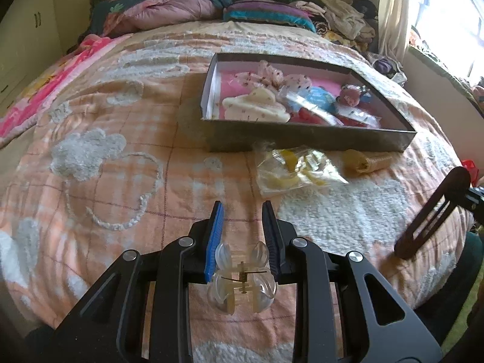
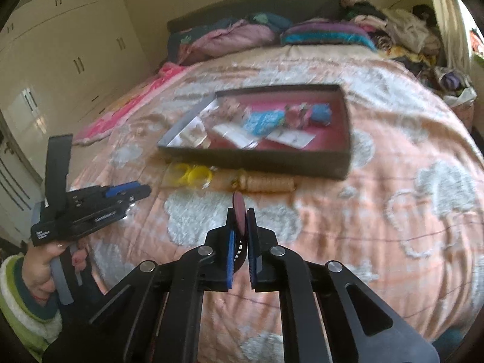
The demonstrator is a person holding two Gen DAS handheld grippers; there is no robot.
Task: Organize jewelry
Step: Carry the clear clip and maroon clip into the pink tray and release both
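My left gripper (image 1: 243, 211) is shut on a clear plastic claw clip (image 1: 242, 275), which sits deep between the pads, above the bed. My right gripper (image 2: 241, 214) is shut on a thin dark brown hair clip (image 2: 239, 208) that stands on edge and pokes up past the fingertips. The same dark clip (image 1: 432, 214) shows at the right of the left wrist view. A shallow dark box (image 1: 302, 139) (image 2: 257, 163) lies ahead on the blanket, holding scrunchies, bows and small packets. In the right wrist view, the left gripper (image 2: 136, 189) appears at the left, held by a hand (image 2: 45, 269).
A clear bag of yellow pieces (image 1: 296, 169) (image 2: 190, 174) and a tan coiled item (image 1: 366, 161) (image 2: 266, 184) lie against the box's near wall. Pillows and piled clothes (image 1: 332, 12) fill the head of the bed. Wardrobes (image 2: 60, 45) stand to the left.
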